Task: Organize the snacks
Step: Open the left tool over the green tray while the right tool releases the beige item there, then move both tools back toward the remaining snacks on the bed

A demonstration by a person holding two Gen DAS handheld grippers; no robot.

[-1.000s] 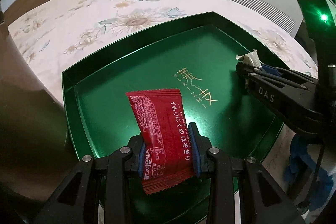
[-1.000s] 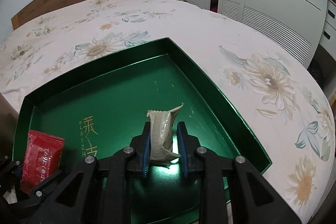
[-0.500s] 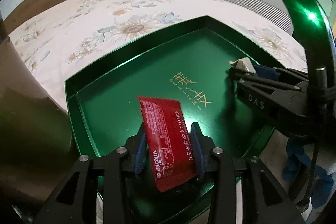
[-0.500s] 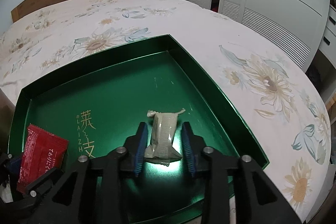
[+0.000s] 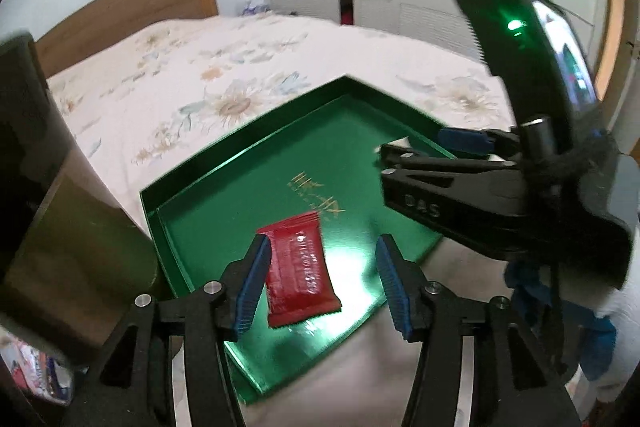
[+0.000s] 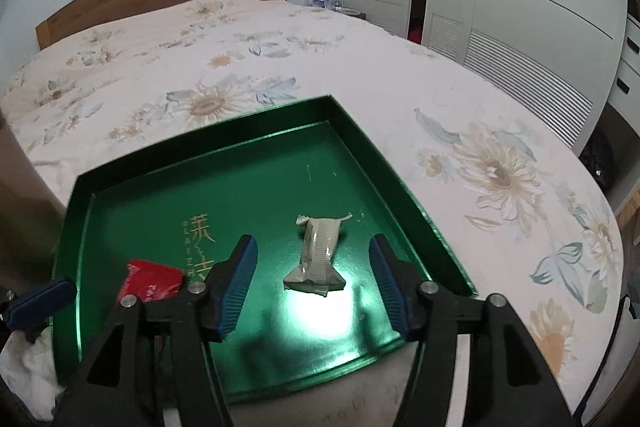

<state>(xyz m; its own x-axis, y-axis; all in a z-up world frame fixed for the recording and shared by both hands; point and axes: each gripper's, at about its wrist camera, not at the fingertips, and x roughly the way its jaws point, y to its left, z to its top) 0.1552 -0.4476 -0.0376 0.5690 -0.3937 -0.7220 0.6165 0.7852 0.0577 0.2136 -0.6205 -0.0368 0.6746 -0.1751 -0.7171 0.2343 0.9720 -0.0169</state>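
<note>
Left tongs (image 5: 320, 281): spread wide, holding nothing; the red snack packet (image 5: 301, 271) lies flat on the tray floor between them, close to the left finger.
Right tongs (image 6: 313, 285): also spread wide and empty; the pale wrapped snack (image 6: 318, 257) lies on the tray floor between the fingers, touching neither.
Tray (image 6: 384, 163): a shallow green tray on the flowered bed (image 6: 500, 131), with 2 snacks inside, red one at the near left, pale one more to the right.
Risk 1: the red packet is near the near edge of the tray; a finger that catches it while pulling back can drag it over the low wall.
Risk 2: the bed is soft; pressing on the rim can tilt the tray, and both snacks can slide.
Risk 3: the 2 tongs are close together over the tray and can bump each other.
Unclear: the left view is blurred, so the packet's exact contact with the finger I cannot tell.
</note>
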